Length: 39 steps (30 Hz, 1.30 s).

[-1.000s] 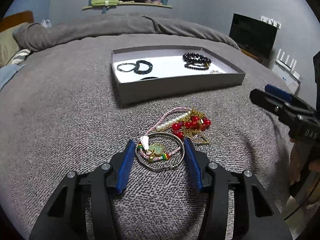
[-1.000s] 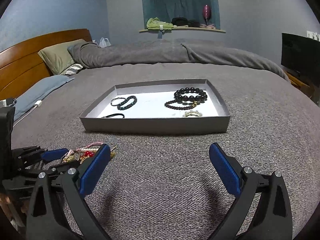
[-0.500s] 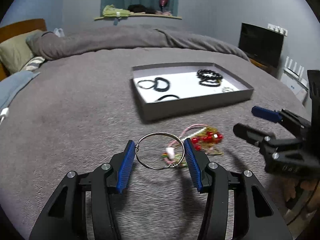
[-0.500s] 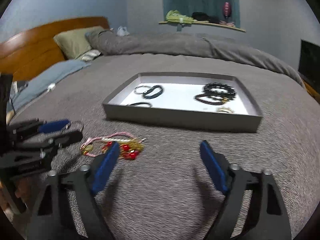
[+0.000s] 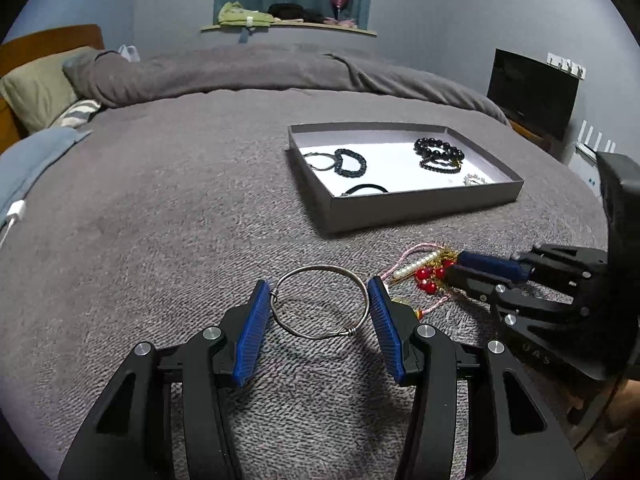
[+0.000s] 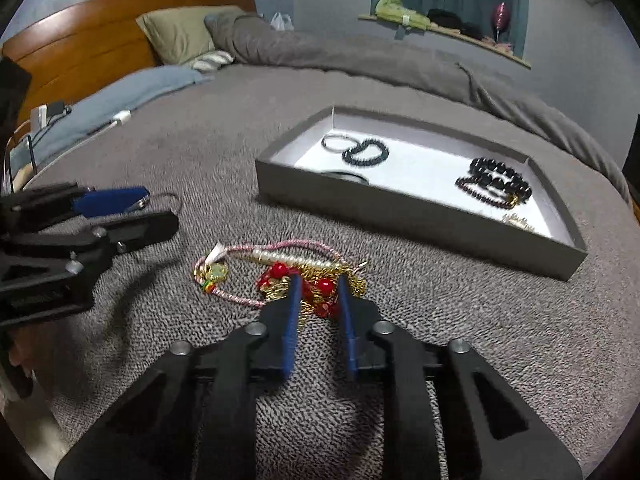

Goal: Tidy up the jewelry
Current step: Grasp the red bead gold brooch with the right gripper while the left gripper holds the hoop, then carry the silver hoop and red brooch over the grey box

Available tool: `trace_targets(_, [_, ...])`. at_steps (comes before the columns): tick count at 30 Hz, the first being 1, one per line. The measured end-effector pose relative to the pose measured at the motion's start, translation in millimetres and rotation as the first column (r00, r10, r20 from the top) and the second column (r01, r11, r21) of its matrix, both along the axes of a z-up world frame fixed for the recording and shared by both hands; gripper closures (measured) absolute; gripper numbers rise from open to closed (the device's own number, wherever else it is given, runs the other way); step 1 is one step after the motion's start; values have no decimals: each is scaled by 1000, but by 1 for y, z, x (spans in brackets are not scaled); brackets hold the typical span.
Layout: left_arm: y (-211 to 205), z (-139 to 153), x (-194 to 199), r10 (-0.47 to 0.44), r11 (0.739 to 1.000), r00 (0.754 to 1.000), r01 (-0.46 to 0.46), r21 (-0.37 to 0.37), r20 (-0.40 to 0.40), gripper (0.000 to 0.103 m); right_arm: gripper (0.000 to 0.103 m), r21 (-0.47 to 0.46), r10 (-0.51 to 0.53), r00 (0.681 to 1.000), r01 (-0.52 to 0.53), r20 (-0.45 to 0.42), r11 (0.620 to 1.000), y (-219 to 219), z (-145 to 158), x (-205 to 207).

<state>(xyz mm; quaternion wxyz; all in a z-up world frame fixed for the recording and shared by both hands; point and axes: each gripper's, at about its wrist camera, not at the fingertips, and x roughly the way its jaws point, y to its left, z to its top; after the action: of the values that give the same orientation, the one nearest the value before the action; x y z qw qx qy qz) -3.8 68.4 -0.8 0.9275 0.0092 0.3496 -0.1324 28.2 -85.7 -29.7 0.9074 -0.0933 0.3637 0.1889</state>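
Left gripper (image 5: pixel 319 306) clamped on silver bangle (image 5: pixel 320 301), blue pads (image 5: pixel 253 330) pressing its left and right sides; bangle lifted off grey blanket (image 5: pixel 160 208), shadow directly beneath it. Twisted wire joints visible at the near rim and beside the left pad. Right gripper (image 6: pixel 319 300) low over tangled jewelry pile (image 6: pixel 280 274), pads narrowed around red beads (image 6: pixel 324 286) and gold chain (image 6: pixel 354 280); actual grip not confirmable, so closed or not: cannot tell. Pile just ahead of right gripper tips, lying on blanket: pink cord (image 6: pixel 248 249), row of white pearls (image 6: pixel 276 258), small green charm (image 6: pixel 216 271) at its left end. Same pile seen just right of left gripper, touching the other gripper's tips. Grey tray (image 5: pixel 420 204) farther ahead and right of left gripper, ahead and slightly right of right gripper, well apart from pile. Inside tray, on white floor: thin ring bracelet (image 5: pixel 319 161) touching small dark bead bracelet (image 5: pixel 351 162) at far left, black band (image 5: pixel 366 189) near front wall, large black bead bracelets (image 5: pixel 439 154) at right, small gold piece (image 5: pixel 475 179) at near right corner. Pillow (image 6: pixel 180 34) and wooden headboard (image 6: pixel 80 52) far left of right gripper.
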Motion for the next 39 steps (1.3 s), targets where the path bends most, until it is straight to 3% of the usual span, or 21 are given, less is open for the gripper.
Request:
trace_targets(3, [0,0,0,-1,1000,1000,1,-2,1,51,103,36,-5,1000,5,6,999,-5,4,-1])
trace_targets(10, [-3,1,-1,-6,1000,1000,6,5,4,51,103,130,1,998,-10,68,991,-21,25,-10])
trace_targets(14, [-3,1,-1,-4,1000,1000,4,5,2,51,103,134,60,998,-60,1,989,-19,20,-6])
trace_targets(21, [-6,0,0,-14,1000,1000,14,9,-3,51,80,91,110,994,-109,-8,990,0,14,-11])
trace_targets(26, [-6,-1,0,-14,1000,1000,14,10,-5,51,80,44,78,996,-76,-44,996,5,3,-5])
trace_targets(27, [-5,-1,0,-15,1000,1000,15,10,-4,51,81,44,70,996,-68,-52,997,4,2,-3])
trace_targets(29, [-5,-1,0,-15,1000,1000,15,9,-4,51,98,60,65,997,-62,-48,996,1,5,-4])
trace_targets(39, [-5,6,-4,-16,1000,1000,16,-6,22,51,103,226,24,999,-29,26,974,-34,40,-12])
